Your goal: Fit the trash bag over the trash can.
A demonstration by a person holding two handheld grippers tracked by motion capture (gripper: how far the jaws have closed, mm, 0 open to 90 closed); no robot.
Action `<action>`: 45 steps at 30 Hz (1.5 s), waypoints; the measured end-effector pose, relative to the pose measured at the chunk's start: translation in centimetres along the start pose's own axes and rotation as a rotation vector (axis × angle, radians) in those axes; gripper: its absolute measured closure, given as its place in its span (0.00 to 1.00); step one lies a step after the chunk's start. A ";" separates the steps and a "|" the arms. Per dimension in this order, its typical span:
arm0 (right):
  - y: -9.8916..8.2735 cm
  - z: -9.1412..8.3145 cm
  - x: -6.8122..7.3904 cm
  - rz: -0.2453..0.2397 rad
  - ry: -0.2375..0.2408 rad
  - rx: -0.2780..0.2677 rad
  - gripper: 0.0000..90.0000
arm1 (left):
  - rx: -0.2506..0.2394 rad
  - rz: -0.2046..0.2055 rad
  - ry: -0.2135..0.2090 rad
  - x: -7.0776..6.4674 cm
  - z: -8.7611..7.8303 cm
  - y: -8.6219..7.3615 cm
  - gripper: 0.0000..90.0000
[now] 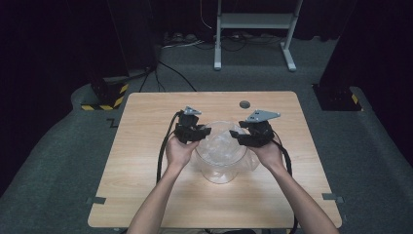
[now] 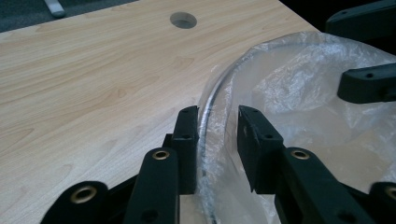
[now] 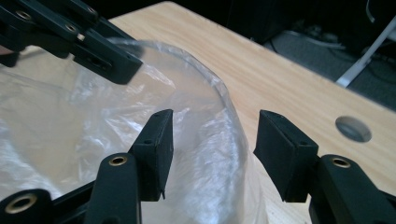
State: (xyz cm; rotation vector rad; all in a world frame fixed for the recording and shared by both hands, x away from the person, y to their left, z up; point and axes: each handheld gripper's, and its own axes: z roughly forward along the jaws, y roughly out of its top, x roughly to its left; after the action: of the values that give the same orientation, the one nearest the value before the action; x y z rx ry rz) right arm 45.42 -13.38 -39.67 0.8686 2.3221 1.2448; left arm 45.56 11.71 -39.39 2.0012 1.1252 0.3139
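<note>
A clear round container stands at the middle of the wooden table, lined with a thin clear plastic bag. My left gripper is at the container's left rim and my right gripper at its right rim. In the left gripper view the open left gripper straddles the rim, with the bag's film draped over it. In the right gripper view the right gripper stands wide open astride the rim and the bag. Each view also shows the other gripper across the container.
A round cable hole sits in the table behind the container. On the floor beyond the table are a white metal stand, loose cables, and black bases with yellow-black tape. Gripper cables trail along both forearms.
</note>
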 end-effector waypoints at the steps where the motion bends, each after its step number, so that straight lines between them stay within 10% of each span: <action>1: 0.0 0.1 -0.1 -0.002 0.000 0.008 0.52 | 0.003 0.000 0.002 0.0 0.0 0.0 0.78; 9: -1.0 0.4 -1.7 0.087 0.012 0.068 0.50 | 0.017 0.015 0.018 -0.2 0.2 0.2 0.80; 20: -0.2 -2.5 0.0 0.022 0.030 -0.077 0.48 | -0.024 -0.035 -0.019 -0.1 -0.6 0.1 0.48; 39: -3.1 -5.3 3.6 -0.198 0.091 -0.086 0.50 | -0.012 -0.043 0.033 0.4 0.1 -0.2 0.62; 45: -3.6 -5.8 3.1 -0.178 0.112 -0.118 0.49 | -0.034 -0.051 0.004 0.7 -0.3 -0.3 0.56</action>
State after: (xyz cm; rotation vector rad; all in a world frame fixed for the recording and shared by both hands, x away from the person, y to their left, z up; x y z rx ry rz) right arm 38.50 -16.37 -39.59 0.5533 2.3255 1.3671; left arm 45.58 12.50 -39.51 1.9402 1.1638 0.3091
